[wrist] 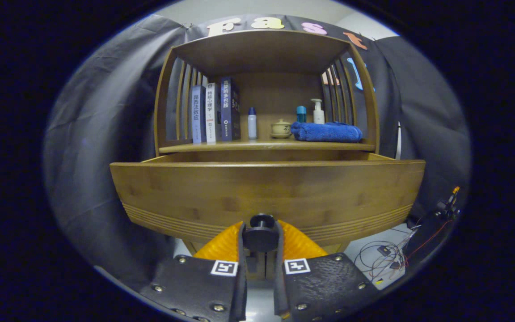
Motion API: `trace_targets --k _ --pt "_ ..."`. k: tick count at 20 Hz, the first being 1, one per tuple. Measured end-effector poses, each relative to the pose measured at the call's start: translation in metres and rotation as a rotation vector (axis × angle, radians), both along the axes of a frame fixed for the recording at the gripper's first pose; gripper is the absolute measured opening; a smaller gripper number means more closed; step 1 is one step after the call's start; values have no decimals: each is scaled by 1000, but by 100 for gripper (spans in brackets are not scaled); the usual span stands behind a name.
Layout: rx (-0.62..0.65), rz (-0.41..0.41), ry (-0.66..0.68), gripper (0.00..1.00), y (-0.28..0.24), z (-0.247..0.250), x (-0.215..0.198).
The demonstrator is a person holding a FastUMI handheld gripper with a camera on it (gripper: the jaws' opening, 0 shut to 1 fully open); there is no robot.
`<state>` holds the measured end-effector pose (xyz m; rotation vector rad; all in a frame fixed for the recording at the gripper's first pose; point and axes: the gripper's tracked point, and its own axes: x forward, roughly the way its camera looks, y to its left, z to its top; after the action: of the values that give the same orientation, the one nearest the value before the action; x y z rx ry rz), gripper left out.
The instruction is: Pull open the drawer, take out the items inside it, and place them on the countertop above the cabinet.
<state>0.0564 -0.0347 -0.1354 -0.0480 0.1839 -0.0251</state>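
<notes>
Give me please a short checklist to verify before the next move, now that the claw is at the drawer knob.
1. Claw grip on the knob: ok, both fingers press on it from either side.
2. Drawer pulled out: ok, its front stands well forward of the cabinet.
3. Items inside the drawer: cannot tell, the drawer front hides the inside.
4. Free space on the countertop: ok, a bare strip lies along the front edge, near the small white bottle and the lidded cup.
5. Blue towel: ok, it lies folded on the countertop's right side, beyond the drawer.
</notes>
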Motion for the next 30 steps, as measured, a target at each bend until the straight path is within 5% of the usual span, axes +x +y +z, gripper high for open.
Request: trace_targets --k 8,11,18,25,30 --pt "-38 39 10 24 -8 -9 -30" --pt "-25 31 -43 41 -10 14 -36" --pt "-33 13 -148 100 -6 100 -44" --pt "-57 2 -145 100 -5 166 -15" --pt "-140 81 89 100 4 151 34"
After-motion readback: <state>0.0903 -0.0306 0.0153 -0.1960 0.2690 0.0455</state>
